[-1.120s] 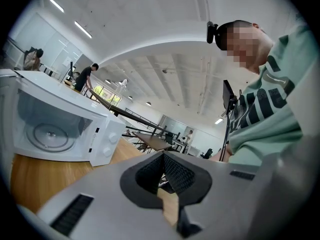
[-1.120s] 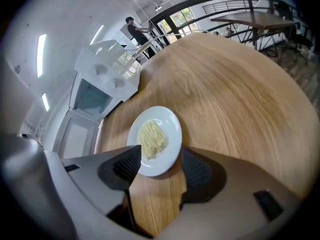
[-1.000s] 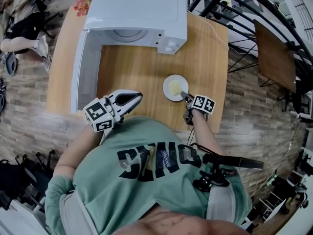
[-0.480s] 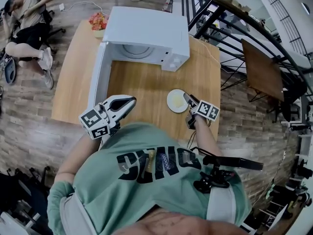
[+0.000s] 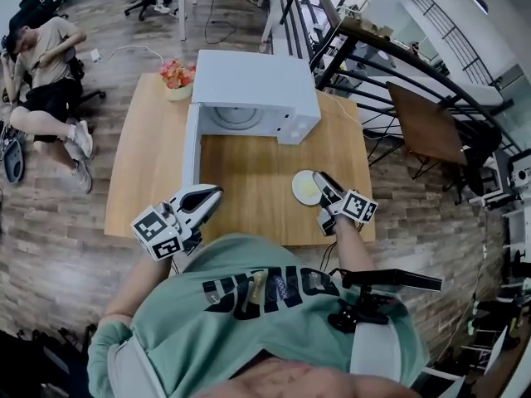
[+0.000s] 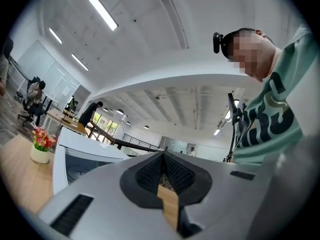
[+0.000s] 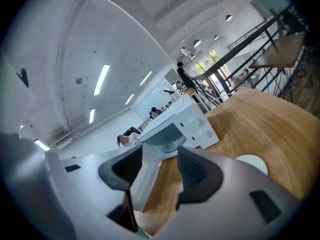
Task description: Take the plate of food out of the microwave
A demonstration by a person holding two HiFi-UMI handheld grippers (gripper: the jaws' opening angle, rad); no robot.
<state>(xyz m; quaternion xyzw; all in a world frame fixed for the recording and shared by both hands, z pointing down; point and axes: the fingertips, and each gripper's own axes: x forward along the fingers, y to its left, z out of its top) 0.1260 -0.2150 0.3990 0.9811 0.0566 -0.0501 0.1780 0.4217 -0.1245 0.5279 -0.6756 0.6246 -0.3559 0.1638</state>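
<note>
- Left gripper [image 5: 207,196]: ribbed black fingers [image 6: 147,173] pressed together, nothing between them.
- Right gripper [image 5: 323,181]: fingers [image 7: 196,170] spread apart, empty.
- Round white plate [image 5: 304,188] of pale yellow food rests on the wooden counter [image 5: 249,168], just beside the right gripper.
- Boxy white microwave [image 5: 253,80] stands beyond, its door [image 5: 192,149] swung open.

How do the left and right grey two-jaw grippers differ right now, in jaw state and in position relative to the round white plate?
The left grey two-jaw gripper has its jaws pressed together; the right grey two-jaw gripper has its jaws apart. The left gripper sits at the near edge of the wooden table, well clear of the round white plate; the right gripper is right beside that plate. Both hold nothing.
</note>
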